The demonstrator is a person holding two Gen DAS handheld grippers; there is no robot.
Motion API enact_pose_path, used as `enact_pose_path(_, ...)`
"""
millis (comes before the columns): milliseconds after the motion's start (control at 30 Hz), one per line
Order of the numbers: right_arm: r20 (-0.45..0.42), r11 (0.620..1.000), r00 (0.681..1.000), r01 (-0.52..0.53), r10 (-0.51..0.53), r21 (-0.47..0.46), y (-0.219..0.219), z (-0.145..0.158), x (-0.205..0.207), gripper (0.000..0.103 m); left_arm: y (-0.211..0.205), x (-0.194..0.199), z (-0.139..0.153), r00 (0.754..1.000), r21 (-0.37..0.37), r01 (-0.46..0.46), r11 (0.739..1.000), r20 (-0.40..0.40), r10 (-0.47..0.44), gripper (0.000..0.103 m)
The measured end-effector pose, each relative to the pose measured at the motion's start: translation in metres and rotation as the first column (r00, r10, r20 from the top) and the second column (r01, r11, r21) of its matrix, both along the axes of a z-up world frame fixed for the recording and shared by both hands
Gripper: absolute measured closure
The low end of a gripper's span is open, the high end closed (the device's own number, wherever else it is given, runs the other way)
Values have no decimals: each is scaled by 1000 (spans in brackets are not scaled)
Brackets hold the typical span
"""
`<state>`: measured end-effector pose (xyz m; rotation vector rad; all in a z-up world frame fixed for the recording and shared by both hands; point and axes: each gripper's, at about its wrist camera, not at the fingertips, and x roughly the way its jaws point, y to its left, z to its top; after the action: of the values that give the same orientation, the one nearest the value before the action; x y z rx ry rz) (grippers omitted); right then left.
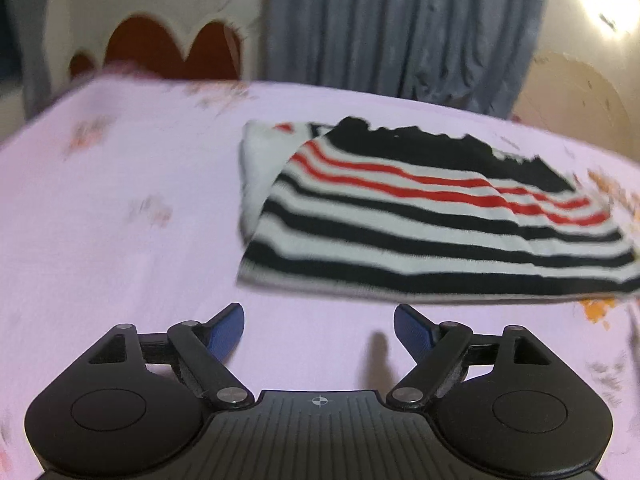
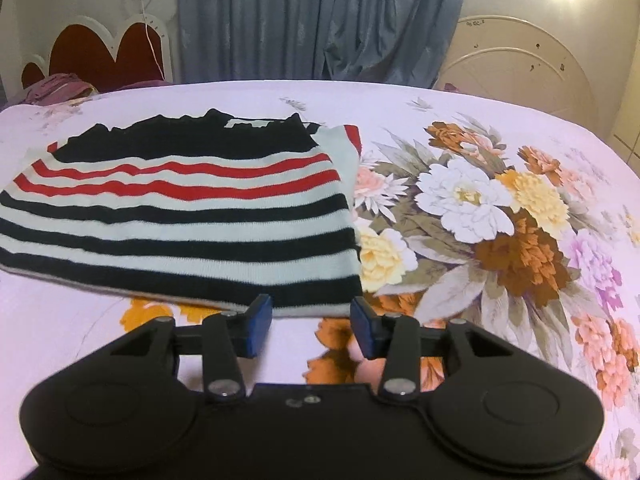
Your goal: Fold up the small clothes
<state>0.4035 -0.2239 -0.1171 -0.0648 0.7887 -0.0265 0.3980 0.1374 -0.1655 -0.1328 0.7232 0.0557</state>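
Sweater [image 2: 180, 208], striped black, white and red, lies folded flat on the bed [image 2: 500, 360]. Left tool [image 1: 319, 332] gapes wide and empty; right tool [image 2: 311, 326] stands narrower, gripping nothing.

Striped top [image 1: 420, 216] blurred, perhaps folded.

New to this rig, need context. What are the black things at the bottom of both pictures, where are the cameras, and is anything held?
No robot: a person carries a two-finger claw in each hand, with a fisheye camera on each looking along the fingers. One picture shows the left claw, the other the right claw. Both look at a striped garment, black, white and red, lying partly folded on a floral bedsheet. Both claws are open, nothing between their blue pads; the left stands wider. The right one sits just short of the garment's near hem. Nothing is held.
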Motion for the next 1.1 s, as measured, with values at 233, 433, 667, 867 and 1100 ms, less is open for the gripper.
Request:
enact_pose_path(233,13,999,999,-43,43,23,6,7,3,76,46,8,-22,984,-479,-160,863,-5,180,38)
enact_pose_path(433,27,997,997,-78,77,30,19,19,17,77,56,26,-46,954,-628,-251,737,-33,297,48)
enact_pose_path(667,19,986,989,-148,147,76,38,16,52,93,58,46,-57,936,-673,-264,691,-5,352,48)
enact_pose_path(867,8,968,974,-224,224,114,76,9,93,94,62,70,-59,927,-683,-260,683,21,375,50)
enact_pose_path(1100,24,956,965,-262,261,133,115,7,133,94,67,81,-47,938,-665,-234,710,37,344,82)
